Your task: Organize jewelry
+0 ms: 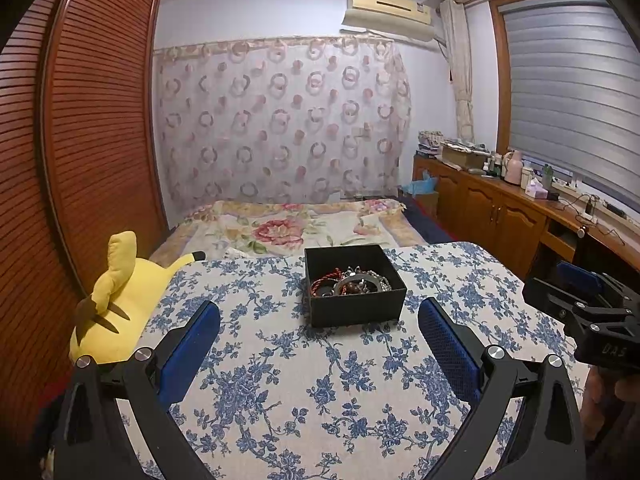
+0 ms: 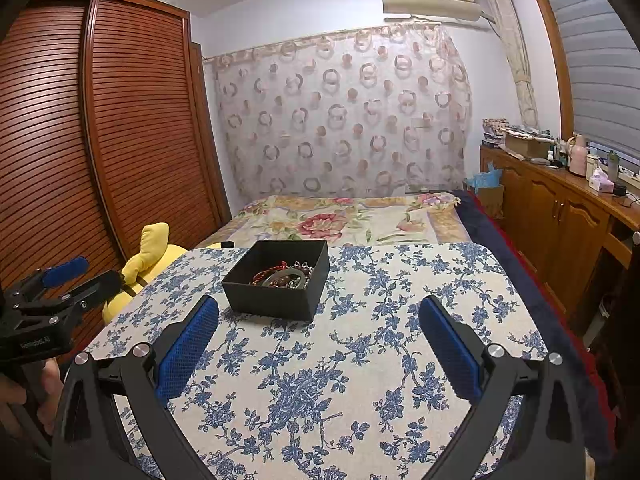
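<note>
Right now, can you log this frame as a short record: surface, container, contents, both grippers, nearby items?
surface: table with a blue floral cloth
container: black box, open, no lid in view, upright on the table
contents: tangled jewelry, including a red cord and beads
left gripper: open, empty, short of the box
right gripper: open, empty, short of the box
nearby: yellow plush toy at the table's left edge, bed behind
</note>
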Motion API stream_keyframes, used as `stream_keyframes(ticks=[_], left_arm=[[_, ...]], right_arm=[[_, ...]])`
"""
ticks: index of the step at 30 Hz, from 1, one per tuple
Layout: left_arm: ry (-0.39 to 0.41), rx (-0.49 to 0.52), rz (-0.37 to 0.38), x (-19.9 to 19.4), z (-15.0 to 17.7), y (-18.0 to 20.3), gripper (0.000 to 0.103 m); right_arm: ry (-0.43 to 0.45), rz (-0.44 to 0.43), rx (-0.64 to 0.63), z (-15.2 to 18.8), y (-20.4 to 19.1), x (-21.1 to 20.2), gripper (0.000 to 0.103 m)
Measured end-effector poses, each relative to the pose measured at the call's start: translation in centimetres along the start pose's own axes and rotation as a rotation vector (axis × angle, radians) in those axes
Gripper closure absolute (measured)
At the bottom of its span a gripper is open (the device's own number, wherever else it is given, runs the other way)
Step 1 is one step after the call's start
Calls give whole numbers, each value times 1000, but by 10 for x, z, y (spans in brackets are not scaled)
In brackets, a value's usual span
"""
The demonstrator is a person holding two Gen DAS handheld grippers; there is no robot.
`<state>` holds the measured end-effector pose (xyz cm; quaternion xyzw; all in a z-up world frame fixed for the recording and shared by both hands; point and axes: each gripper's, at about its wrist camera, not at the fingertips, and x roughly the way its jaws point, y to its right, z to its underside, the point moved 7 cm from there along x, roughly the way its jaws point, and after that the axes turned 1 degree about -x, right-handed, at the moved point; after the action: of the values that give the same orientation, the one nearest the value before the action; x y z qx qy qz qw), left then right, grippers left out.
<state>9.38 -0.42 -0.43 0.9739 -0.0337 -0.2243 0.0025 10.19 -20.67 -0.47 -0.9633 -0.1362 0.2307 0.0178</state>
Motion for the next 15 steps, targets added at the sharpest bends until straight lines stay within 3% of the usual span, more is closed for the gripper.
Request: stream_keyframes(ticks=[15], left_arm=[[6, 6, -3, -2, -3, -2, 7]], right_arm=[[-4, -1, 1, 2, 1, 1, 2]])
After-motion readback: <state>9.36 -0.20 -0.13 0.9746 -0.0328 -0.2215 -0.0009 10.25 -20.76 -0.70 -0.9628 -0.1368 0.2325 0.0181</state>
